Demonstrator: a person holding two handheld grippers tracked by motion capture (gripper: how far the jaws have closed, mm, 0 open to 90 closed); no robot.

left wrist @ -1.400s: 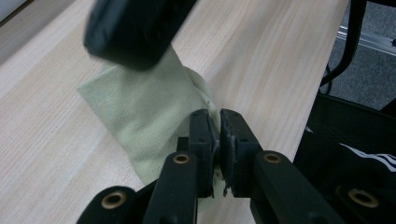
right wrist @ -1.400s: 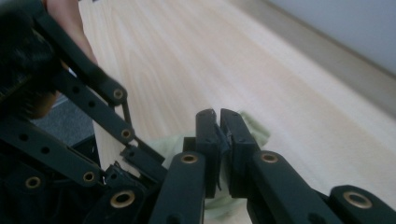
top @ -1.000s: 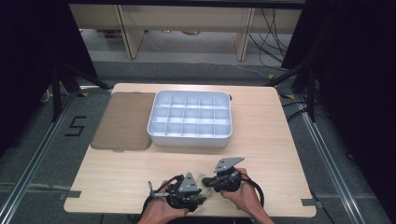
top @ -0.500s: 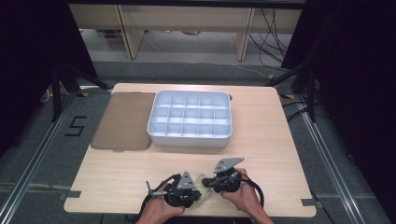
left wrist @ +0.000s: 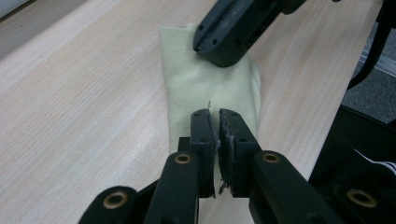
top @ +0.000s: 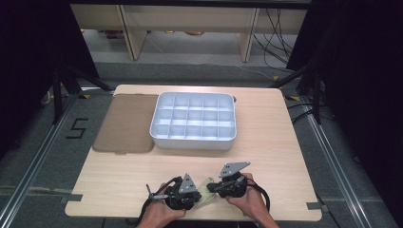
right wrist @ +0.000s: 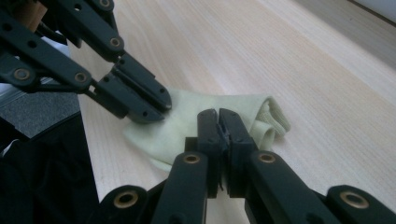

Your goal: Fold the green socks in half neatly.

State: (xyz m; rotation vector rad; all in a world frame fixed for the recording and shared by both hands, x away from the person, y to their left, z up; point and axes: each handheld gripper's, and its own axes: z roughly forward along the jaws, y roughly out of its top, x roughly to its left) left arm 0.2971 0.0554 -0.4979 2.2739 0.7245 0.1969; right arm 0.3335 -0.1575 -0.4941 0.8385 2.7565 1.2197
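Now both grippers — left gripper point(top: 197, 196), right gripper point(top: 216, 186) — have jaws clamped on the pale-yellow cloth point(left wrist: 205, 88) (lying on the table point(top: 266, 128)).

In the high view the pale cloth point(top: 205, 190) is mostly hidden between the two grippers, its shape too small to make out. In the left gripper view the left gripper point(left wrist: 214, 122) covers the cloth's near end, and the right gripper point(left wrist: 233, 35) hides part of its far end. Whether fabric is pinched between the closed jaws cannot be told.
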